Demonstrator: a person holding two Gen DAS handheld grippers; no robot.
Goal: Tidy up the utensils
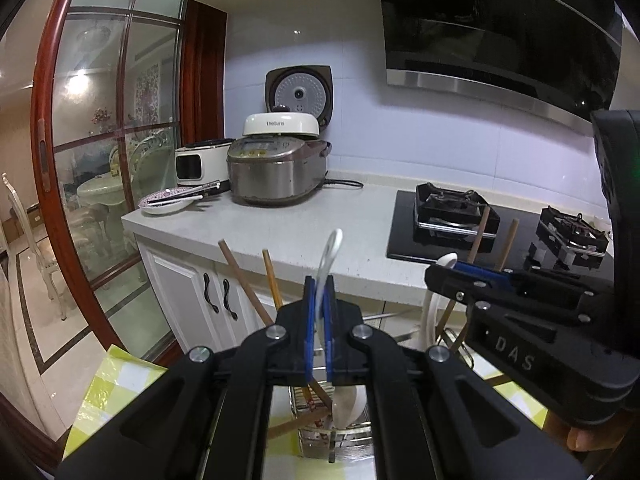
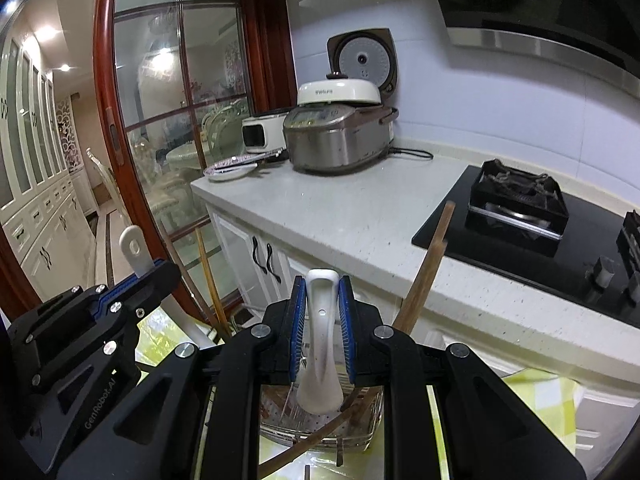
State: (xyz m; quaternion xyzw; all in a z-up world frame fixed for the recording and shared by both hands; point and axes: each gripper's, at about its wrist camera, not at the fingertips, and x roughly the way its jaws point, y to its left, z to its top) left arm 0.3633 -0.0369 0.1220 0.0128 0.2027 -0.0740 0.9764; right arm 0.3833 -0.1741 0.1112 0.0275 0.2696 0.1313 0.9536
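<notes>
The left gripper (image 1: 319, 312) is clamped edge-on on a white spoon (image 1: 329, 258), held above a metal rack (image 1: 340, 436) on the checked cloth (image 1: 108, 384). The right gripper (image 2: 322, 320) is clamped on a second white spoon (image 2: 320, 344), its bowl hanging over the rack beside brown chopsticks (image 2: 424, 276).

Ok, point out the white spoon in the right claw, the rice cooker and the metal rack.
White spoon (image 2: 322, 320): right wrist view, mid-handle between the pads.
Rice cooker (image 1: 276, 172): left wrist view, steel body front.
Metal rack (image 2: 320, 434): right wrist view, front wall.
</notes>
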